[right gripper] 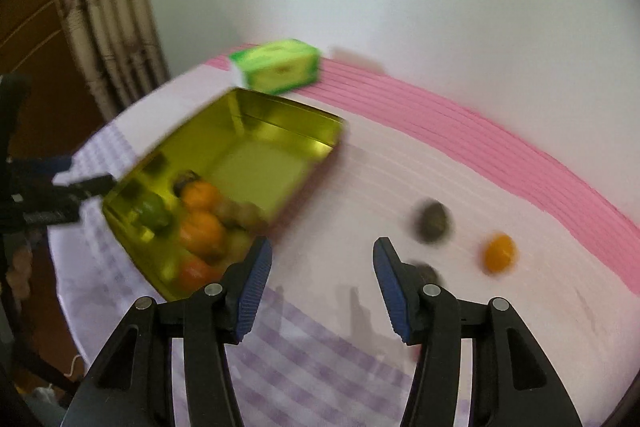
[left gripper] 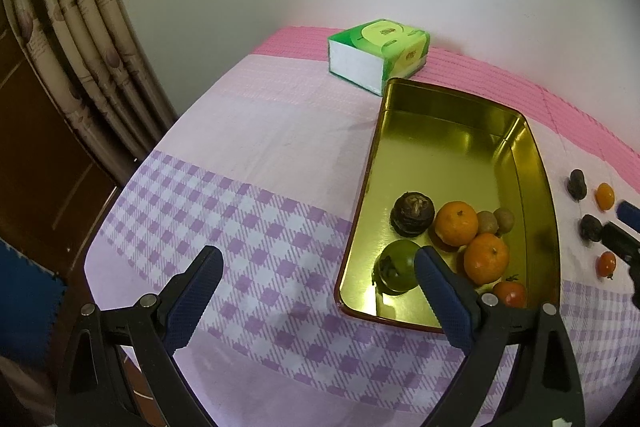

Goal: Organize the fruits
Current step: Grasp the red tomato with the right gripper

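A gold tin tray [left gripper: 536, 163] holds a dark mangosteen [left gripper: 413, 214], two oranges [left gripper: 456, 223], a green fruit [left gripper: 394, 269], small brown fruits [left gripper: 496, 221] and a red one [left gripper: 510, 293]. My left gripper [left gripper: 318, 259] hangs open at the tray's near left corner, holding nothing. On the cloth right of the tray lie two dark fruits [right gripper: 432, 223] and a small orange [right gripper: 498, 253]. A small red fruit [left gripper: 607, 263] lies there too. My right gripper [right gripper: 322, 251] is open and empty over the cloth between the tray [right gripper: 280, 131] and these loose fruits. The right wrist view is blurred.
A green tissue box [left gripper: 378, 53] stands behind the tray near the white wall. The table carries a pink and purple checked cloth [left gripper: 240, 163]. Curtains [left gripper: 92, 39] and a dark wooden door are off its left edge.
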Demonstrator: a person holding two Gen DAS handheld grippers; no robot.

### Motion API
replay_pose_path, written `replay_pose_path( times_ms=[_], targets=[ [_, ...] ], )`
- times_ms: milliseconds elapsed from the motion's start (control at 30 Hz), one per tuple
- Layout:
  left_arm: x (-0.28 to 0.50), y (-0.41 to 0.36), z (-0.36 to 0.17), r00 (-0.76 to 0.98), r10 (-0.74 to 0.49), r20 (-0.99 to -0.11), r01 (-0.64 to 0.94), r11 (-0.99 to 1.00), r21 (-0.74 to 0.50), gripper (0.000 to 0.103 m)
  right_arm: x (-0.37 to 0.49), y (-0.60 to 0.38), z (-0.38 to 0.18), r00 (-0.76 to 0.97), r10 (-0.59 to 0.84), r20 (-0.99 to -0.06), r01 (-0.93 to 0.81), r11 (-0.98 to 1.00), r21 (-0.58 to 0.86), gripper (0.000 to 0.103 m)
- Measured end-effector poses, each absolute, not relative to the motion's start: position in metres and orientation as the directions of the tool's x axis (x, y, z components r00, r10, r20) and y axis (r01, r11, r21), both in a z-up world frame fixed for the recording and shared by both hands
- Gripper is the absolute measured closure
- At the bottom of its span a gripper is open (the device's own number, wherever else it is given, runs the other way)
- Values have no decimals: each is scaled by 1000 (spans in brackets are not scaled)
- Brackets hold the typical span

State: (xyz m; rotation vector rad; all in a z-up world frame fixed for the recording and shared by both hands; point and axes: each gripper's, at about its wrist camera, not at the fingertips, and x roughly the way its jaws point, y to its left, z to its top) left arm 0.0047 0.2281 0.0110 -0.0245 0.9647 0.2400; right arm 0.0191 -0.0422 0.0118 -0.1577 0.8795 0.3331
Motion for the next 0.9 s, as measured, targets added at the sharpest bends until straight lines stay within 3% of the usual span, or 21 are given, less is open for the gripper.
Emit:
replay_pose_path(
  times_ms=[267,667,900],
  targets=[
    [3,221,11,553,201,-809,-196,975,108,8,3,-104,-20,558,136,-819,-218,976,13,49],
    [2,212,11,582,205,-787,-180,976,121,8,11,-107,-54,544,144,-827,-198,979,40,50],
    [3,187,17,596,178,-783,-120,984,132,8,15,-104,-64,556,143,-819,-228,973,15,69]
  ],
)
